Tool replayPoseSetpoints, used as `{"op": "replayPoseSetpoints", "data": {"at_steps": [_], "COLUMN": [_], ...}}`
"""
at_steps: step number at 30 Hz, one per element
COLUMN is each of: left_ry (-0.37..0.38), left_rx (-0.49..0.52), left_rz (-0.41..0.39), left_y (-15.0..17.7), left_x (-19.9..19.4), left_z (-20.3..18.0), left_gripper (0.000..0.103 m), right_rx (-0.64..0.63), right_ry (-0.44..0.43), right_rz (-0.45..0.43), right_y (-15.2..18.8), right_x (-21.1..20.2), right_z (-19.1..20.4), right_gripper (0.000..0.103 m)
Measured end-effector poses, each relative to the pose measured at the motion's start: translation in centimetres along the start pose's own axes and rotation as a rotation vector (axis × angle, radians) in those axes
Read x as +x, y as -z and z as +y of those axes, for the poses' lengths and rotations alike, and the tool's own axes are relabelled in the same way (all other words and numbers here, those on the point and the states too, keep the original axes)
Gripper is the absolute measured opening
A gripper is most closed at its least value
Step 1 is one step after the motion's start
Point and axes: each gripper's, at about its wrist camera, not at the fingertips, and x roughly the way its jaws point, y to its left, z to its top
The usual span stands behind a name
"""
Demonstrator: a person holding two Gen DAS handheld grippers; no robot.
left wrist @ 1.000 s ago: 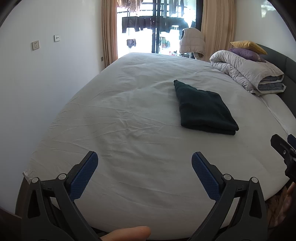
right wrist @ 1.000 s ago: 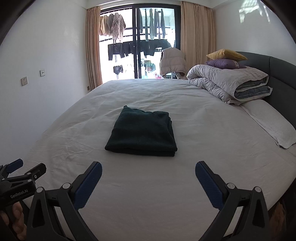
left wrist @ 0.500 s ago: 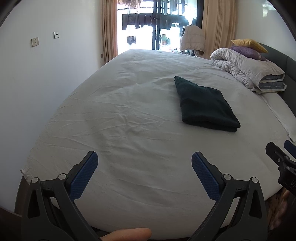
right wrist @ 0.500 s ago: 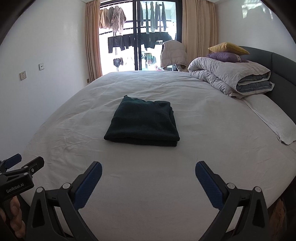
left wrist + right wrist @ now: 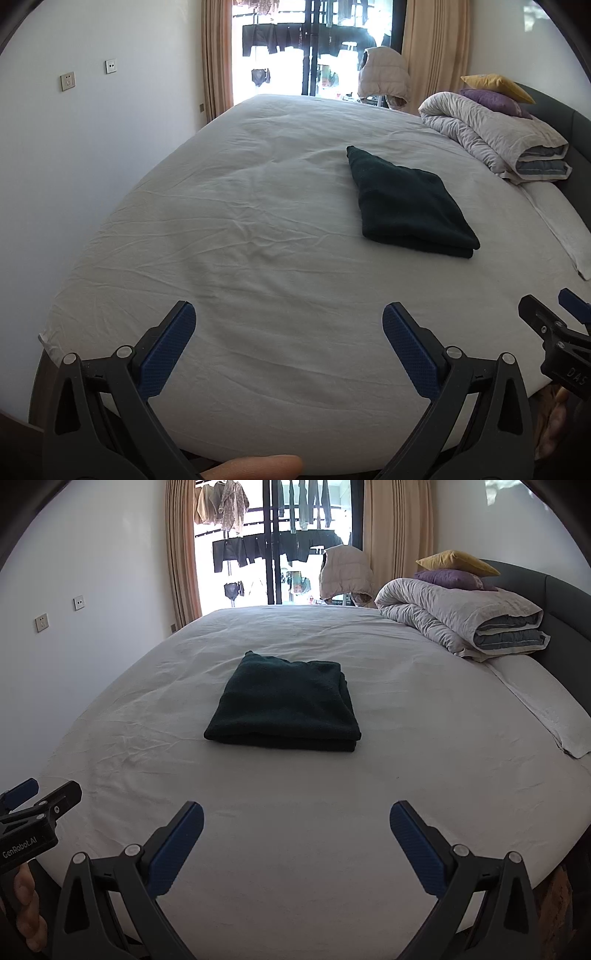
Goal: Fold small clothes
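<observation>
- The left gripper [image 5: 288, 325] is held low over the near edge of the bed [image 5: 258, 229]. Its two blue fingers are spread wide apart and hold nothing.
- The right gripper [image 5: 295, 825] is also low over the near edge of the bed, pointing straight across it. Its blue fingers are spread wide too, and they hold nothing.
- Both grippers are side by side, level with each other and apart. Each one shows at the edge of the other's view.
- The dark green cloth [image 5: 284, 705] is folded into a neat square. It lies flat in the middle of the white sheet, well away from both grippers.
- The cloth is right in front of the right gripper and off to the right of the left one.
- A rolled-up grey blanket [image 5: 458, 624] sits at the far right by the headboard, with a purple pillow [image 5: 448, 579] and a yellow pillow [image 5: 456, 560] on top.
</observation>
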Motion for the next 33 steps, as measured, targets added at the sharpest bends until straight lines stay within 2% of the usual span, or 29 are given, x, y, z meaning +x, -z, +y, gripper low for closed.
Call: {"op": "replayPoseSetpoints", "data": {"at_steps": [33], "left_ry": [0.007], "left_rx": [0.004], "left_rz": [0.002], "left_y": [0.26], "left_x": [-0.2], "left_z": [-0.22], "left_gripper": [0.103], "right_rx": [0.03], "right_ry": [0.003], "right_rz": [0.006], "right_y": [0.31], "right_x": [0.13], "right_z": [-0.39], "right_gripper": [0.103]}}
